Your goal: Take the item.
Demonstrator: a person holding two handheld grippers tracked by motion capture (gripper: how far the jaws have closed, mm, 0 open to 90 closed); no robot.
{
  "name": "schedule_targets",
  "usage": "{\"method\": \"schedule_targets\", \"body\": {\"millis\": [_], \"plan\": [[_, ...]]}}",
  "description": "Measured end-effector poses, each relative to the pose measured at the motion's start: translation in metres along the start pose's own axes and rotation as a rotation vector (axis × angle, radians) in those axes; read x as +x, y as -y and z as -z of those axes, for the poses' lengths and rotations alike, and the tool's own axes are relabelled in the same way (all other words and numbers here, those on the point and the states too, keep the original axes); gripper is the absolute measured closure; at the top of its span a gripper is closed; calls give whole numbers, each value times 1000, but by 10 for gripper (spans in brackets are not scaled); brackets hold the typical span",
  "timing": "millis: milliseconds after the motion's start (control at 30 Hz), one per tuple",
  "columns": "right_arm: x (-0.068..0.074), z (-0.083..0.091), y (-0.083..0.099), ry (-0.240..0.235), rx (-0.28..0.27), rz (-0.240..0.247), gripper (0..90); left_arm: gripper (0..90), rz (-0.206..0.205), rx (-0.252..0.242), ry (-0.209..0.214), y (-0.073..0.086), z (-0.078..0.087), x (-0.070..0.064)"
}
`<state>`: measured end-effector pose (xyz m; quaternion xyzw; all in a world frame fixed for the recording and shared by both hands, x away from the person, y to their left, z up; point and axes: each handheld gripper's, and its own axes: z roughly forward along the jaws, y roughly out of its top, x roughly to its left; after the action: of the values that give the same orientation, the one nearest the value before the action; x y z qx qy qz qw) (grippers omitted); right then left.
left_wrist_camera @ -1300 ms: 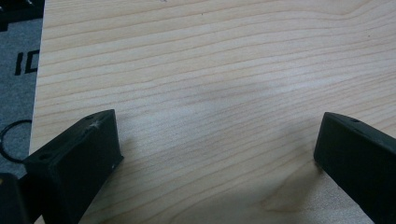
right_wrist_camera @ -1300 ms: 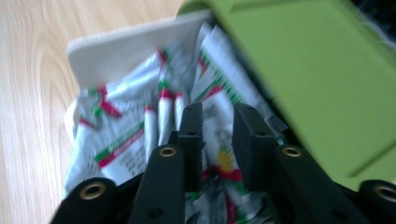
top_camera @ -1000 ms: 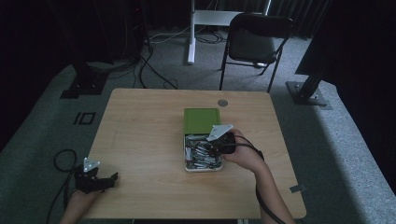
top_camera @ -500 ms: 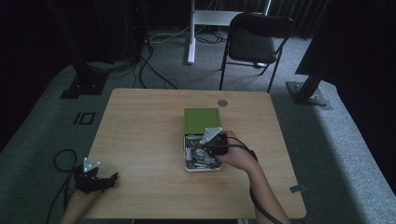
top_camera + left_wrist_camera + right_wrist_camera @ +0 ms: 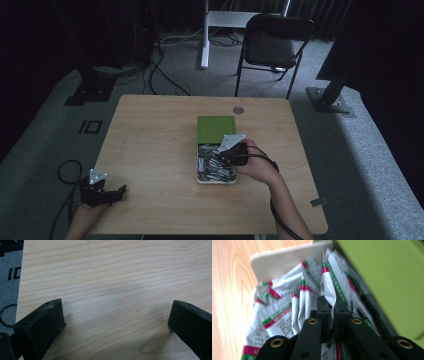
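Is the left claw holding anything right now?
No, the left claw stands wide open over bare table in the left gripper view, with nothing between its jaws.

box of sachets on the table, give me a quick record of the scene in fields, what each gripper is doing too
table: light wooden table, seen from the high view
box: white tray holding many silver sachets with green and red stripes
lid: green lid at the far end of the tray
right gripper: right gripper down among the sachets, jaws closed on one sachet
left gripper: left gripper at the near left table edge, jaws wide apart over bare wood, holding nothing
background: black folding chair beyond the table
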<state>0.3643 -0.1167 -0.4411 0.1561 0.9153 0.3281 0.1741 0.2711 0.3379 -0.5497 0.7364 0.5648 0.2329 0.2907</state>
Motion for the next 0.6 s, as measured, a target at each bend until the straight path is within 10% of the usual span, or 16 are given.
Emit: {"method": "schedule_targets", "body": {"millis": [600], "plan": [[-4,47,5,43,-273,-201,869,12,0,0,0,0,0,0]]}}
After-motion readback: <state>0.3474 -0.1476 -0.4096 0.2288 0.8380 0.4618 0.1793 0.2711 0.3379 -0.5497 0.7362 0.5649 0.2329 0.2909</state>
